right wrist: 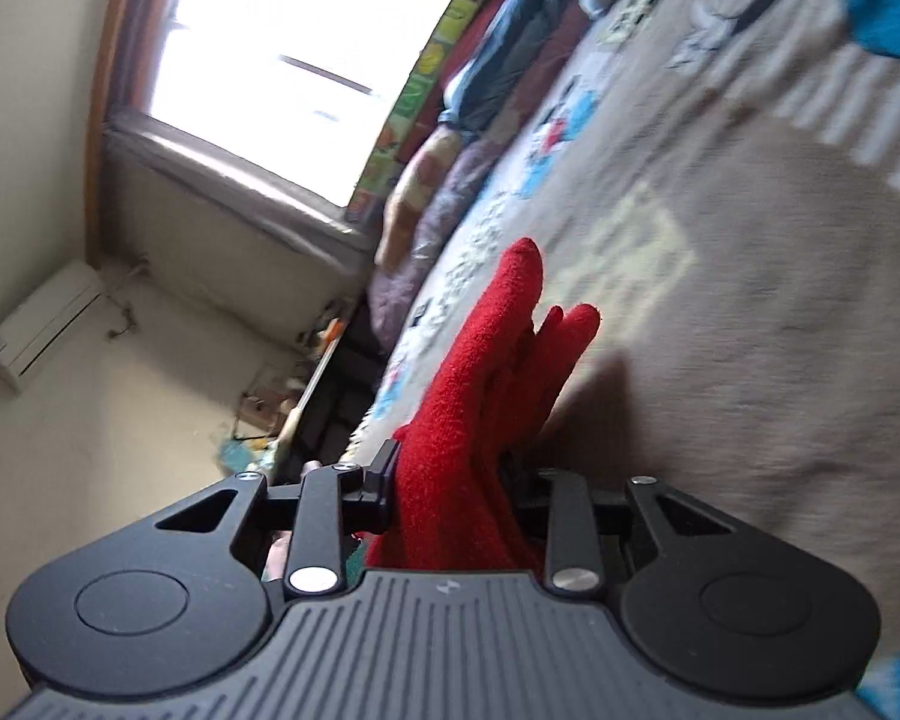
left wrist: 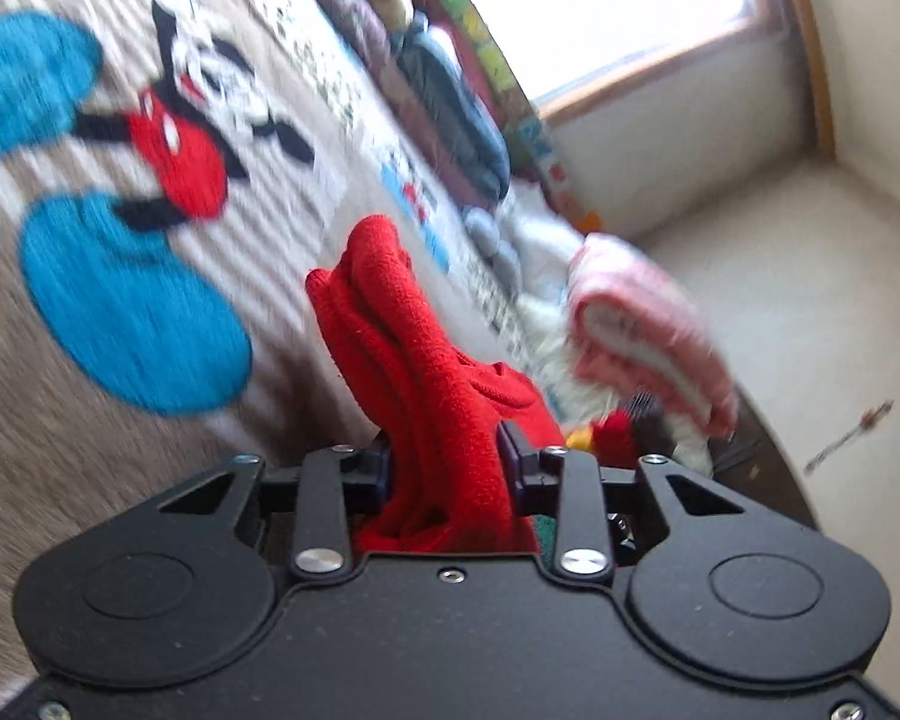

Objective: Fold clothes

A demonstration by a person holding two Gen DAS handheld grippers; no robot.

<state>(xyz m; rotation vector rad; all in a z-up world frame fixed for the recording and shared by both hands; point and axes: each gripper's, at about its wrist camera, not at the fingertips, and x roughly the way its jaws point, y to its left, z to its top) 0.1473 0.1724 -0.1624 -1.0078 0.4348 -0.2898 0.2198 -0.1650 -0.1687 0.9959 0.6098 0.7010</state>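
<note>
Progress unclear to me: left gripper (left wrist: 444,468) and right gripper (right wrist: 450,489) each clamp bunched red garment (left wrist: 414,360), held above the bedspread (left wrist: 120,420) ahead. Pink folded cloth (left wrist: 648,330) lies ahead-right of left.

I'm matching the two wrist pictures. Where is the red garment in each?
Left wrist: red garment at bottom centre, clamped in the left tool.
Right wrist: bottom centre, clamped in the right tool.
Shared landmark: the window.
</note>
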